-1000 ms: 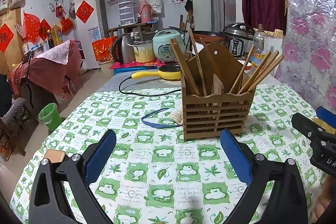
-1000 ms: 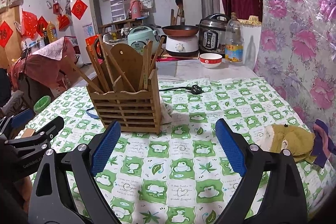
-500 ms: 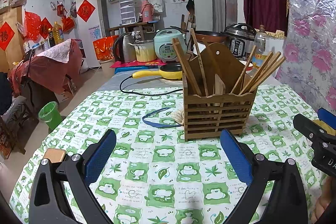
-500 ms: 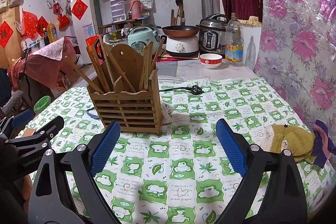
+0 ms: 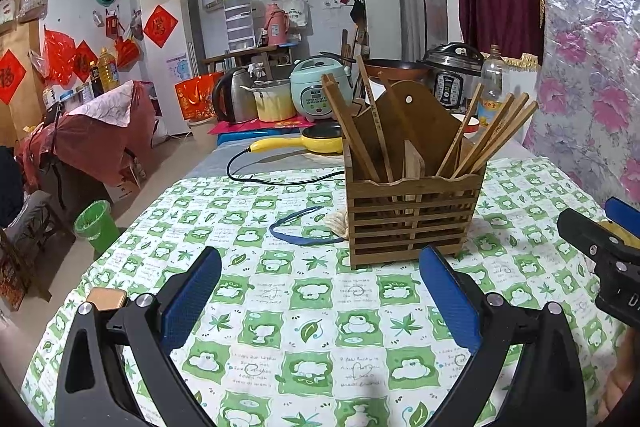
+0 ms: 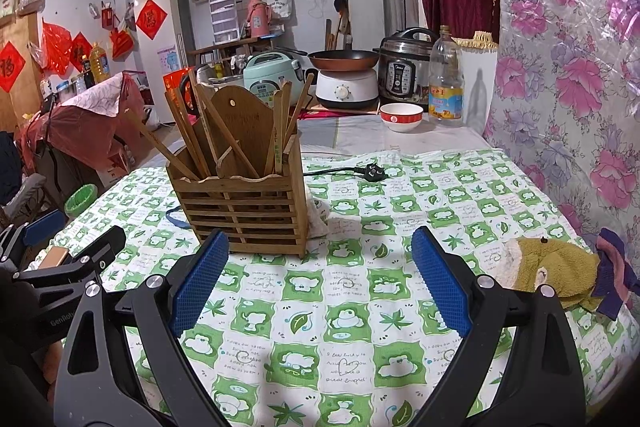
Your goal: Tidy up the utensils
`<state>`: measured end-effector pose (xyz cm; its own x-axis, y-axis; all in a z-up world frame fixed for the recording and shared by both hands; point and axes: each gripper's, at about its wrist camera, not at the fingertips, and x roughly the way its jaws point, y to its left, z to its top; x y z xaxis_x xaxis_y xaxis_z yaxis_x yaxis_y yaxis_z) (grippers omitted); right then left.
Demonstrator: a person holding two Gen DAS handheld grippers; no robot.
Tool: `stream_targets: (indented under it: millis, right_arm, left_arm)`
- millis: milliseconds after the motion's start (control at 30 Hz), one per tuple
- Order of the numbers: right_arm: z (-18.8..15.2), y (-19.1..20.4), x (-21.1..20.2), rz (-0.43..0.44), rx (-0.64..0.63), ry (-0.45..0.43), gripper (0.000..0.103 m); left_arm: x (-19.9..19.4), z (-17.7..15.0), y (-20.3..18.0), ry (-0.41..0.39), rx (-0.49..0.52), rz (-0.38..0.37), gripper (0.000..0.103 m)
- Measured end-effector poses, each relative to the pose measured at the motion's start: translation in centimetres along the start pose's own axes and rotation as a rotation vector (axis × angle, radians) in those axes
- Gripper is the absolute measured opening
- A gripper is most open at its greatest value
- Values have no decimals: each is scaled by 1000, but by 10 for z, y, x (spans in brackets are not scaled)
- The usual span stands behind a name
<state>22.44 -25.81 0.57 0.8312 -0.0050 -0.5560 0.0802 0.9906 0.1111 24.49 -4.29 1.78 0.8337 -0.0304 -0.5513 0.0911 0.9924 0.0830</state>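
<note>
Wooden caddy (image 5: 414, 215) upright on the chequered cloth (image 5: 280, 307), ahead of both grippers and nearer the left side of the right wrist view (image 6: 244, 211). Chopsticks (image 5: 494, 135) standing inside, fanned in two bundles: roughly three leaning left, roughly five leaning right in the left wrist view; exact count uncertain where sticks overlap. One flat wooden piece (image 5: 414, 163) upright between them. No loose utensil visible on the cloth.

Left gripper (image 5: 320, 301) with jaws spread wide, nothing between the pads, low over the cloth short of the caddy. Right gripper (image 6: 320, 281) likewise spread and empty, just short of the caddy's front corner.

Scene consistent with sticks already gathered into the caddy, or with sticks awaiting re-sorting between compartments; not settled here. For any grasp: approach from above, along the stick's lean, pinching one stick near its free end; caddy light and tippable, so no sideways push.

Around: one blue band (image 5: 304, 227), one plug (image 6: 374, 171), one bowl (image 6: 401, 117), one bottle (image 6: 445, 83), one yellow-green cloth bundle (image 6: 548, 267).
</note>
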Motion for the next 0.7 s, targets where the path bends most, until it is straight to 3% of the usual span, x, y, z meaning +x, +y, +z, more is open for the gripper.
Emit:
stream_targets:
  millis: [700]
  right_arm:
    - [0, -1, 0, 0, 2, -1, 90]
  left_arm:
    - [-3, 5, 0, -14, -17, 10, 97]
